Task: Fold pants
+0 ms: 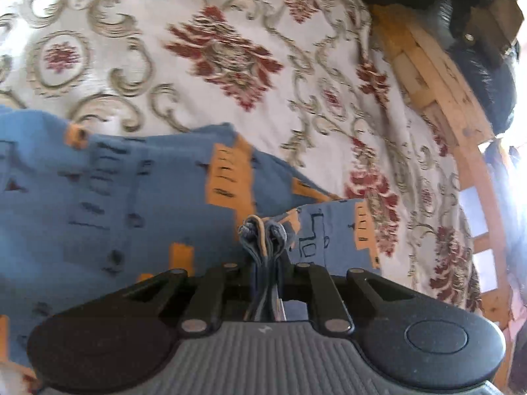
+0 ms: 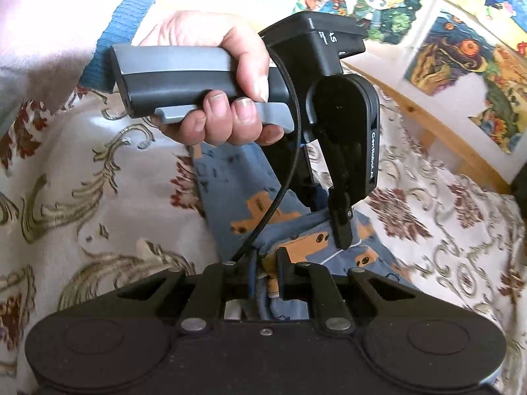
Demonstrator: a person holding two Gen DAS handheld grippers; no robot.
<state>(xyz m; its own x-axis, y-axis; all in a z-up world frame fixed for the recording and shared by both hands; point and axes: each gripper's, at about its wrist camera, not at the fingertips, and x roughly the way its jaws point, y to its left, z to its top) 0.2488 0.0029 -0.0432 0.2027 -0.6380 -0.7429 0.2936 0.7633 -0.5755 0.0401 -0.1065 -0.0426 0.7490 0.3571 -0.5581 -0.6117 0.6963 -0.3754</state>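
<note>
Both grippers pinch the blue patterned pants: left gripper clamps bunched fabric, right gripper grips a fold above the floral bedspread.

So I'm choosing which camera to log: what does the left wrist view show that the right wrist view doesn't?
Left wrist only: the left gripper clamping bunched pants fabric, and the wider spread of the pants.

Right wrist only: the hand holding the left gripper's handle, and cartoon posters.

Both: blue-and-orange pants, floral bedspread, wooden frame.
</note>
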